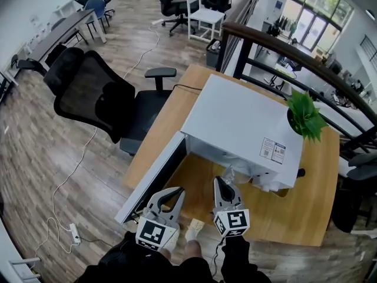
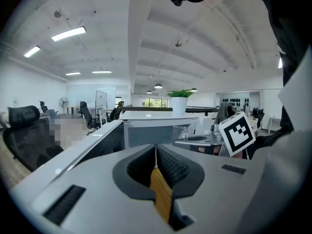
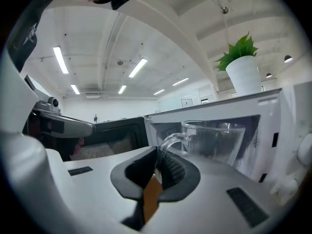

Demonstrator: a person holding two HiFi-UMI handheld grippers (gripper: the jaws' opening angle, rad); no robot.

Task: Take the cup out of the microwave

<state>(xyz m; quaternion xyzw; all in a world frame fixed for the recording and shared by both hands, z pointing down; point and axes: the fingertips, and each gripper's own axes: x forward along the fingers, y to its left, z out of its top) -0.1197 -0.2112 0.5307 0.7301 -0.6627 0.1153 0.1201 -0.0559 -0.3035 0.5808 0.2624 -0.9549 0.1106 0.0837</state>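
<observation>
A white microwave (image 1: 241, 122) stands on the wooden table (image 1: 294, 205) with its door (image 1: 154, 178) swung open to the left. A clear glass cup (image 3: 217, 140) with a handle (image 3: 170, 141) is at the mouth of the cavity. My right gripper (image 3: 157, 155) is shut on that handle. In the head view the right gripper (image 1: 224, 181) points into the opening and only a glint of the cup (image 1: 228, 174) shows at its tip. My left gripper (image 1: 177, 191) hangs in front of the door, its jaws (image 2: 156, 152) shut with nothing between them.
A potted green plant (image 1: 305, 115) sits on the microwave's right top corner. A black office chair (image 1: 94, 99) stands left of the table. A dark railing (image 1: 283, 58) runs behind. A cable and a power strip (image 1: 75, 233) lie on the floor at the left.
</observation>
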